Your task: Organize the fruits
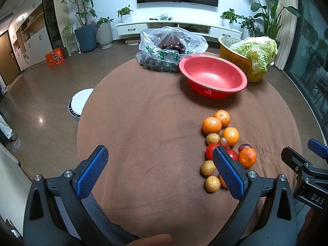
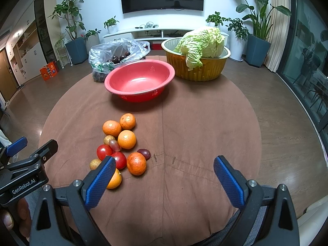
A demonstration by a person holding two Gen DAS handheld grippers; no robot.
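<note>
A pile of fruit lies on the brown tablecloth (image 1: pixel 155 123): several oranges (image 1: pixel 211 125) (image 2: pixel 136 163), red tomatoes (image 2: pixel 104 151), tan longans (image 1: pixel 212 183) and dark grapes (image 2: pixel 144 153). An empty red colander bowl (image 1: pixel 213 75) (image 2: pixel 139 80) stands behind the pile. My left gripper (image 1: pixel 160 164) is open and empty, left of the pile; its right finger covers part of it. My right gripper (image 2: pixel 164 174) is open and empty, right of the pile; its left finger hides part of an orange.
A clear plastic bag (image 1: pixel 170 47) (image 2: pixel 116 55) of dark fruit sits at the table's far side. A gold bowl (image 1: pixel 235 61) (image 2: pixel 196 67) holds a cabbage (image 2: pixel 203 43). A white robot vacuum (image 1: pixel 79 104) is on the floor left of the table.
</note>
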